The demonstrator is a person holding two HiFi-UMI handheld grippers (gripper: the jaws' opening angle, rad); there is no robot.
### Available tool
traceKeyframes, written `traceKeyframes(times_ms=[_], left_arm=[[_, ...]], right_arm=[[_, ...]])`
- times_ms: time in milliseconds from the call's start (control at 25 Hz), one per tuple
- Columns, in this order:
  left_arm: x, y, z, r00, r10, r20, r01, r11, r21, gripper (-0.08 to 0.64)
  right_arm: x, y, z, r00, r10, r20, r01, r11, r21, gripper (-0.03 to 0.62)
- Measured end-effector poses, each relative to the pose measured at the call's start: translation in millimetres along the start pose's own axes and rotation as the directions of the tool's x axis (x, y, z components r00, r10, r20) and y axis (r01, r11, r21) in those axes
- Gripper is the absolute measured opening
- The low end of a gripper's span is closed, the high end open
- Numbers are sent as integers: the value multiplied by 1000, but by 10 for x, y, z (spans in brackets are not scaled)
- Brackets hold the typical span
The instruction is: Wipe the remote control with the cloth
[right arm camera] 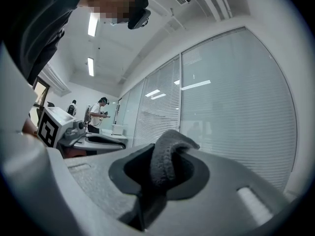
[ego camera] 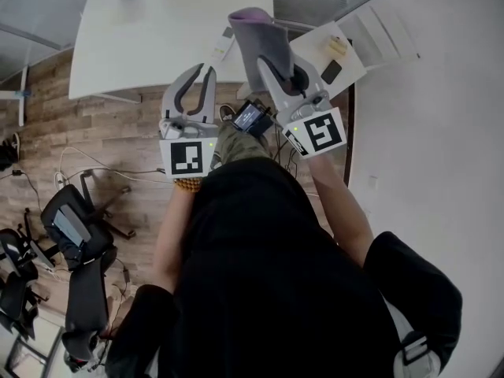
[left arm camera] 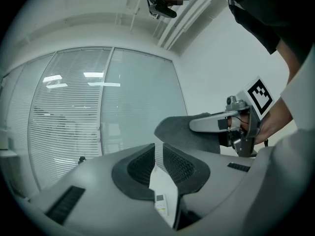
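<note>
Left gripper (left arm camera: 158, 154); remote (left arm camera: 160, 203), print apparently illegible

Head view:
- Floor (ego camera: 102, 124): wood-look planks at 9 o'clock, with loose cables (ego camera: 87, 168) lying on it.
- White bench (ego camera: 150, 46) at 11 o'clock.
- Black office chairs (ego camera: 75, 227) at 8 o'clock.
- Plain white wall (ego camera: 441, 109) at 3 o'clock.

Gripper views:
- Glazed partition (left arm camera: 74, 122) with closed slatted blinds.
- Ceiling strip lights (right arm camera: 92, 24) at 11 o'clock, lit.
</note>
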State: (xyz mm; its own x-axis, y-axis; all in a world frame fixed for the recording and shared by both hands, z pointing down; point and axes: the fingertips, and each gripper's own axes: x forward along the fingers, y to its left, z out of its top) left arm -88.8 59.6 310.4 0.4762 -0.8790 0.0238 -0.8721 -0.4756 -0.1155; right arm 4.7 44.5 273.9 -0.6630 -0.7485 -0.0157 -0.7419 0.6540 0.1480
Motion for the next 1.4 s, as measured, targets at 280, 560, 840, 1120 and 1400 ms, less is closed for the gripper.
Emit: traceKeyframes(times_ms=[280,560,840,1120,1400], left_arm=[[431,183,-326,993,8,-114,-12,999,-40,104],[823,259,-748,978,-19,-210,23,1000,17,150],[1126,204,-1344,926,-40,-377,44,999,1,196],[1330,206,-1949,876,-39,-480,37,999,-14,202],[1316,56,-2719,793,-107,-599,45,992,-118,218]], right_arm=[[456,-504,-184,1000,12,-26,-11,999,32,69],[852,-1014,-478,996,46,-75,-43,998,44,68],[1150,-1380,-974,982,123,-144,-113,991,76,69],[1477,-1453,-1675,944,234,-234,-226,972,60,69],[1731,-1381,-2357,874,315,-370,-308,948,80,69]])
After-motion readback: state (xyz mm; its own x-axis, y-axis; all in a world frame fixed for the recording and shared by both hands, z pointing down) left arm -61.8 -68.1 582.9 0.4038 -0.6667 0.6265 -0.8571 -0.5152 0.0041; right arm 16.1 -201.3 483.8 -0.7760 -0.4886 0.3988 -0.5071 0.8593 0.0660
